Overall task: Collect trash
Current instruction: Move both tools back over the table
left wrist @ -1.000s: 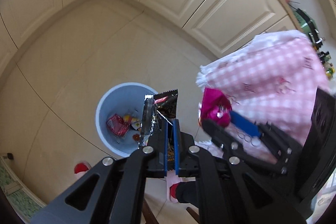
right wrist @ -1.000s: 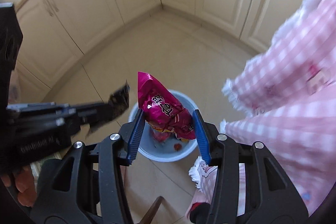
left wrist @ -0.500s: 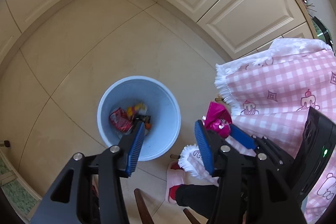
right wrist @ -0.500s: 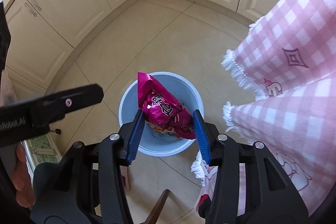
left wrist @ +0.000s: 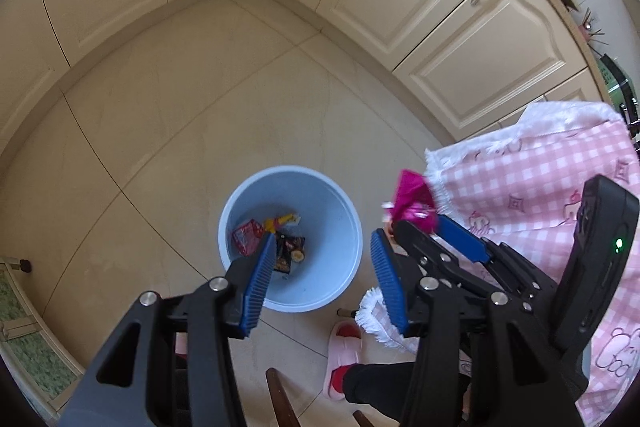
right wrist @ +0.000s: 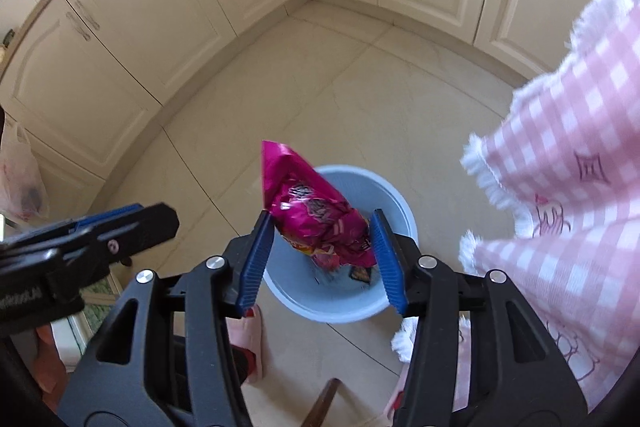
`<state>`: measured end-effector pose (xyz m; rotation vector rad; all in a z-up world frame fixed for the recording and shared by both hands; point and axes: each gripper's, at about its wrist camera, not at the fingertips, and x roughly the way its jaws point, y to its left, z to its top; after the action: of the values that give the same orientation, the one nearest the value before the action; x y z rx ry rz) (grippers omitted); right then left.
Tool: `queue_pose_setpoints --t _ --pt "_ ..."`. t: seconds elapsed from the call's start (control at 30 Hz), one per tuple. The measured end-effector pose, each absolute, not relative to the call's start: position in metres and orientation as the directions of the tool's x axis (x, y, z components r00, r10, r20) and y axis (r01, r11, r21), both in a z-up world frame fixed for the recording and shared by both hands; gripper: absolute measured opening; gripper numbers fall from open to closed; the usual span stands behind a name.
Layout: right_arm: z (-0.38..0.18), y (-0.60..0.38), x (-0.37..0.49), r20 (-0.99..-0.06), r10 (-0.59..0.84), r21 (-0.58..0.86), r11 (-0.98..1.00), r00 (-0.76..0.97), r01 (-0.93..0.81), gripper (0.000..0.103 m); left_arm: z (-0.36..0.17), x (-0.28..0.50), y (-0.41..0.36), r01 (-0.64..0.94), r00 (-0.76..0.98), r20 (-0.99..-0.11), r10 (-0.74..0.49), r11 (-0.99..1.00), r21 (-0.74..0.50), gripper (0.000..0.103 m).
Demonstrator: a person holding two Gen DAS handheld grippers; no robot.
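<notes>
A light blue bin stands on the tiled floor with several wrappers in it, among them a red one and a dark one. My left gripper hangs open over the bin with nothing between its blue pads. My right gripper holds a puffy pink snack bag above the same bin. Its jaws are opening, but both pads still touch the bag. The left wrist view shows that bag beside the bin's right rim.
A pink checked tablecloth with a white fringe hangs close on the right. Cream cabinets ring the floor. A person's foot in a pink slipper and a wooden chair part are near the bin.
My left gripper opened and the dark wrapper it held now lies in the bin. The right gripper has moved with the pink bag over the bin, and its pads have spread a little.
</notes>
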<state>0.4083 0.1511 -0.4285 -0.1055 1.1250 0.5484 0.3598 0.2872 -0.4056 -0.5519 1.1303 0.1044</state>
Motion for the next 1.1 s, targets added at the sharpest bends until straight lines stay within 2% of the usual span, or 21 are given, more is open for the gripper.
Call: queue_pose_setpoints --t 0.07,0.37,0.63,0.87,1.03,1.1 --pt "-0.418 0.152 0.406 -0.866 0.371 0.187 0.862 0.335 -0.472 0.060 -0.395 0.356 0.288 -0.346 0.452 -0.873 -0.182 0.867 -0.360 0.049" --pt "-0.353 0.140 0.372 -0.809 0.350 0.084 0.864 0.471 -0.497 0.060 -0.337 0.326 0.280 -0.318 0.549 -0.824 -0.140 0.877 -0.361 0.049" --pt "-0.259 0.100 0.310 -0.682 0.376 0.020 0.867 0.627 -0.498 0.060 -0.249 0.290 0.250 -0.227 0.686 -0.723 -0.083 0.919 -0.322 0.049" --pt "-0.193 -0.003 0.261 -0.562 0.274 0.001 0.944 0.781 -0.330 0.063 -0.193 0.271 0.170 -0.031 0.743 -0.646 -0.177 0.954 -0.297 0.051" --pt "-0.181 -0.094 0.241 -0.542 0.111 -0.006 0.991 0.833 -0.136 0.066 -0.180 0.276 0.094 0.129 0.711 -0.641 -0.291 0.949 -0.288 0.051" --pt "-0.185 -0.130 0.240 -0.571 0.028 -0.006 0.999 0.821 -0.039 0.070 -0.178 0.279 0.066 0.181 0.693 -0.645 -0.322 0.944 -0.276 0.052"
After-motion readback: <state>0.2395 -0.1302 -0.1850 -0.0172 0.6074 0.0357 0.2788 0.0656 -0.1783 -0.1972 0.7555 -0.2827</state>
